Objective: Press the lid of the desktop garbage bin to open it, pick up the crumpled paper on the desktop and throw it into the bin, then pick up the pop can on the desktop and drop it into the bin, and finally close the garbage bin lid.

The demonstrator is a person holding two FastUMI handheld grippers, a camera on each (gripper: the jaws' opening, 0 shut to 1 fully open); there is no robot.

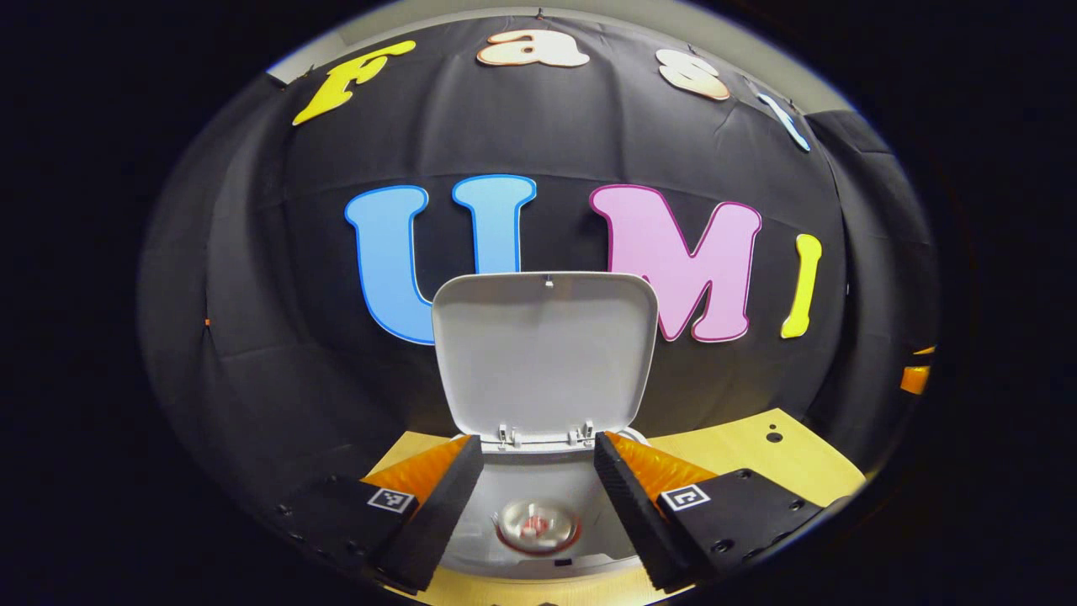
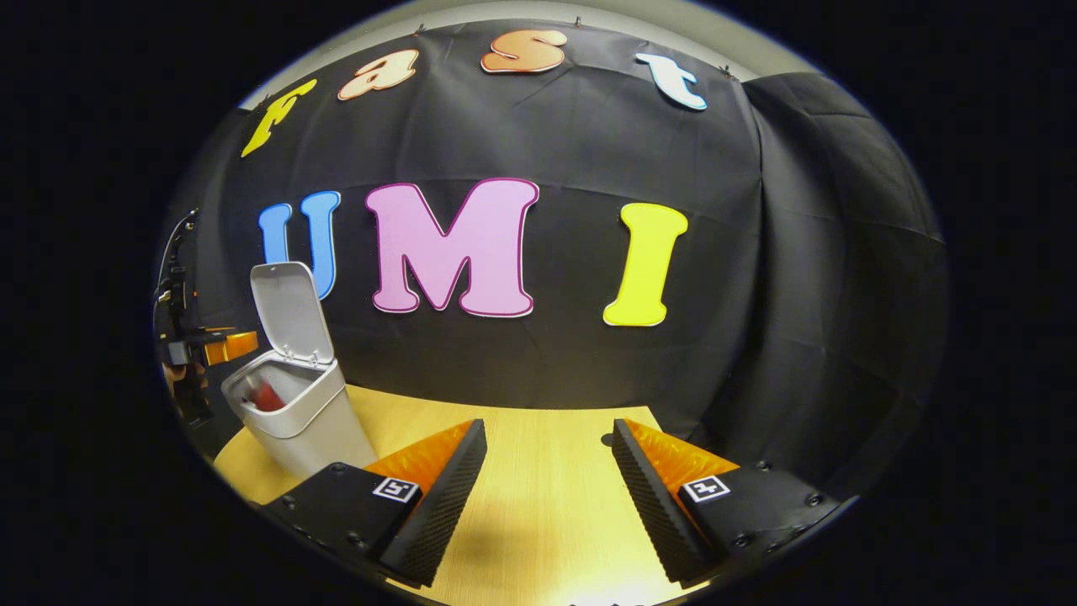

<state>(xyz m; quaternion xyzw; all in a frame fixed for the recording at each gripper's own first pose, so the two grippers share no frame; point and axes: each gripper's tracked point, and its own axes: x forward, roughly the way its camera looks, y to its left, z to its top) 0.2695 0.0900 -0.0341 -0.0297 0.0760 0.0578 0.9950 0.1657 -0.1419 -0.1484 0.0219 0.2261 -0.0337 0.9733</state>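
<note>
The wooden desktop [image 2: 547,471] is seen bare in front of the right gripper, and at its left end the desktop garbage bin [image 2: 311,421] is stood with its lid [image 2: 290,311] swung up, almost upright on the rear hinges. In the left gripper view the bin [image 1: 538,488] is looked into from just above, and the raised lid [image 1: 545,353] is faced squarely. At the bottom of the bin the pop can [image 1: 537,526] is seen end-on, its round metal top turned upward; a red patch of it is also glimpsed through the bin's mouth in the right gripper view [image 2: 267,396]. The crumpled paper cannot be made out inside the bin, nor is it found on the stretch of desktop that is shown, so it is judged to lie already under or beside the can. With both items apparently dropped, the step in hand is taken to be the 4th and last one: closing the lid. The left gripper [image 1: 538,480] is held directly over the opening, its 2 fingers spread wide with nothing between them. The right gripper [image 2: 547,497] is held low over the desktop, well apart from the bin, likewise spread and empty. The next move is judged to call for the left gripper to be raised behind or above the lid's top edge, and the lid to be pushed forward and down until it is latched.
</note>
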